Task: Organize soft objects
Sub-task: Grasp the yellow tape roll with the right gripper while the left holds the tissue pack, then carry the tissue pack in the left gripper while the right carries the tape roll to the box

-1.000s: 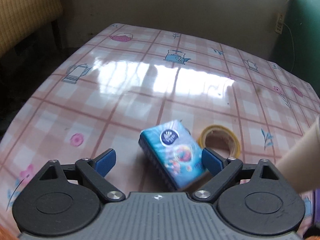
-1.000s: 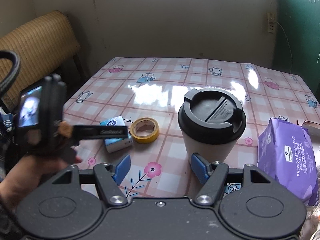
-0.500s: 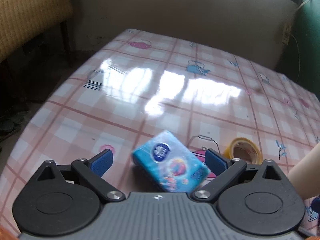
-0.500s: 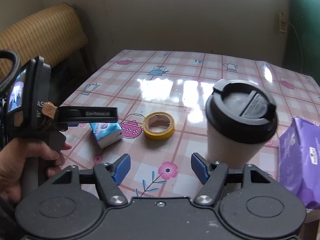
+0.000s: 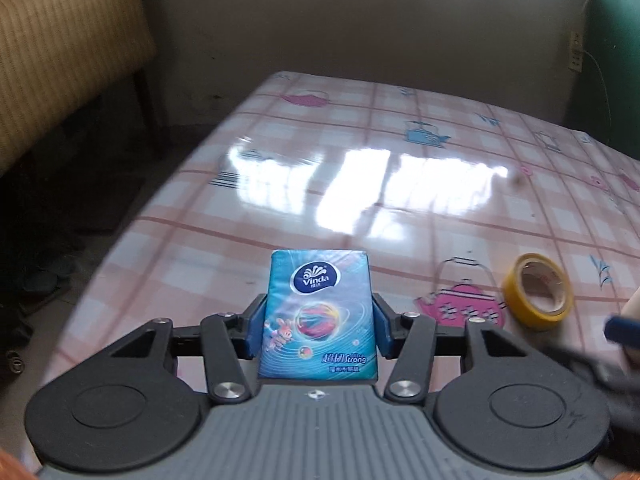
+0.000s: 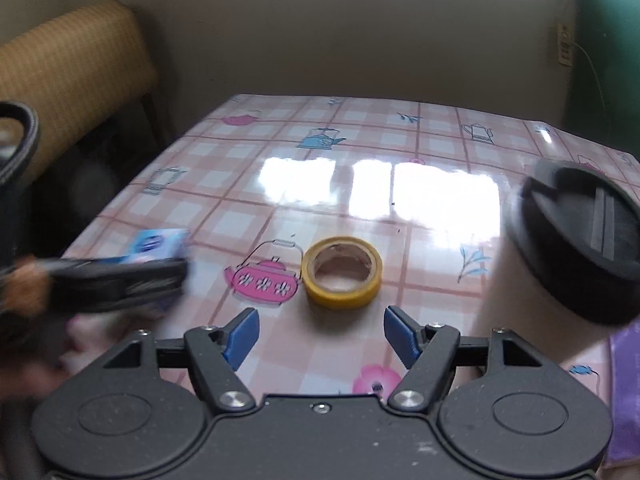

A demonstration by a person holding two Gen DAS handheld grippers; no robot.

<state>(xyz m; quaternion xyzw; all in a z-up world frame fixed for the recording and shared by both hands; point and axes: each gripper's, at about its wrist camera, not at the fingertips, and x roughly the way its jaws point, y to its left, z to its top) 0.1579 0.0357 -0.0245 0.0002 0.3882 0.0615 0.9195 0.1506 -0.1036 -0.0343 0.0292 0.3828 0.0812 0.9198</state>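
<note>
left claw (image 5: 318, 326): just finished closing, I've got the tissue pack (image 5: 318, 312) pinched, long axis pointing straight ahead
right claw (image 6: 320, 338): wide open, empty, tape roll (image 6: 341, 272) dead ahead on the tabletop (image 6: 400, 216)

The tablecloth (image 5: 400, 216) looks like smooth, shiny plastic with bright light bouncing off it. The tissue pack (image 5: 318, 312) has a shiny plastic wrap, and the yellow tape roll (image 6: 342, 272), at its 3 o'clock, looks smooth. The cup lid (image 6: 580, 236) is dull black plastic.
</note>
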